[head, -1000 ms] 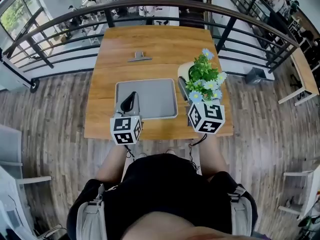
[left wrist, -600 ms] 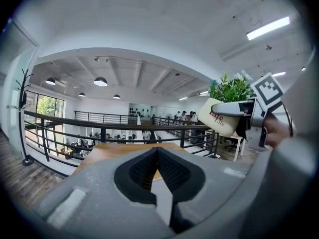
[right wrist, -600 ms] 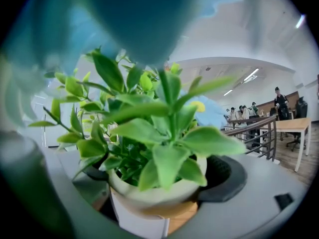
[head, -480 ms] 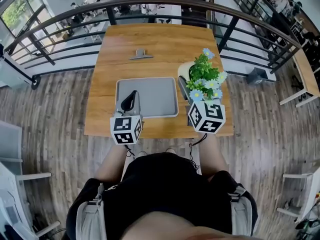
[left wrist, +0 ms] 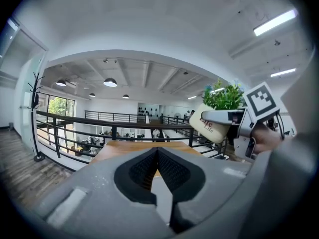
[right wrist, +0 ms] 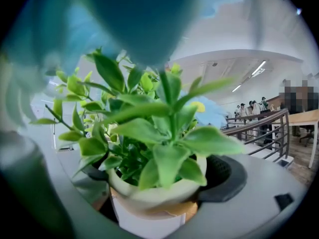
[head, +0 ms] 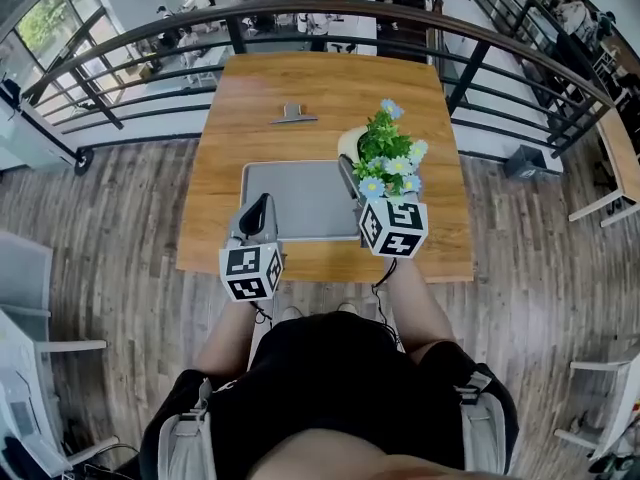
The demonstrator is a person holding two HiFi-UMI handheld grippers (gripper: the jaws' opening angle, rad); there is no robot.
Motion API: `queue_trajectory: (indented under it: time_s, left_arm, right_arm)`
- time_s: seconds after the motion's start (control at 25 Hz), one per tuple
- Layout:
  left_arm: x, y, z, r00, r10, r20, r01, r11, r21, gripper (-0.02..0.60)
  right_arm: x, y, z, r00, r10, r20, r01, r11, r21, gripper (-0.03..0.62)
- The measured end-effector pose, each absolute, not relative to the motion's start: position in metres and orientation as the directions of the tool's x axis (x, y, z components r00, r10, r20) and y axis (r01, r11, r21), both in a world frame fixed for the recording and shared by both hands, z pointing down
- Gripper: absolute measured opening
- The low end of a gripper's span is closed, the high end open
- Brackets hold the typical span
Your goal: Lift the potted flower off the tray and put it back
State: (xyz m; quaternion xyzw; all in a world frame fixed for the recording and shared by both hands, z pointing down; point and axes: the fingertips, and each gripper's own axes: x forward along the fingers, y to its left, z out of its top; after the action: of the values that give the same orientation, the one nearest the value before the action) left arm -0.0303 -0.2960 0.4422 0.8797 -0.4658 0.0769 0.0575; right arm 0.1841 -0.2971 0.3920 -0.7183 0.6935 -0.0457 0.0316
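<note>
Potted flower [head: 385, 154] sits in the jaws of the right gripper [head: 352, 168], which are closed on its cream pot [right wrist: 149, 203] from both sides. In the right gripper view the dark pads press the pot's rim at left and right, and green leaves fill most of the picture. The left gripper view shows the pot tilted and held up in the air, with red letters on its side. Seen from the head view, the plant is at the right edge of the grey tray [head: 300, 200], partly over it and partly over the wood next to it. Blue and white blossoms stand out on the side near the person.

The left gripper [head: 257, 209] holds nothing. Its jaws are together, the two black pads meeting at the tips, as its own view makes clear. In the head view it hangs over the near left corner of the tray, well apart from the plant.

The tray lies flat in the near half of the wooden tabletop [head: 320, 83]. Farther away on the tabletop, near the middle, lies a small metal clip [head: 293, 115]. A dark railing [head: 150, 36] curves around the far side of the tabletop.
</note>
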Motion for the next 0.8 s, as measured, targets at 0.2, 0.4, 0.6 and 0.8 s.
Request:
queue_trajectory:
  time_s: [0.2, 0.4, 0.6, 0.8]
  left_arm:
    - [-0.044, -0.288, 0.441, 0.513, -0.837, 0.191, -0.855, -0.518, 0.027, 0.015]
    - [-0.072, -0.291, 0.441, 0.443, -0.875, 0.195, -0.894, -0.447, 0.028, 0.015]
    - [-0.094, -0.288, 0.440, 0.394, -0.898, 0.195, -0.918, -0.396, 0.028, 0.015]
    - [-0.113, -0.284, 0.441, 0.344, -0.918, 0.197, -0.938, -0.347, 0.022, 0.015]
  right_arm:
    - [0.171, -0.315, 0.436, -0.022, -0.995, 0.099, -0.994, 0.011, -0.110, 0.518]
    - [0.160, -0.338, 0.465, -0.056, -0.989, 0.139, -0.994, 0.042, -0.102, 0.518]
    - [0.147, -0.351, 0.519, -0.080, -0.973, 0.215, -0.994, 0.061, -0.096, 0.518]
    - [0.122, -0.360, 0.584, -0.141, -0.936, 0.324, -0.989, 0.119, -0.086, 0.518]
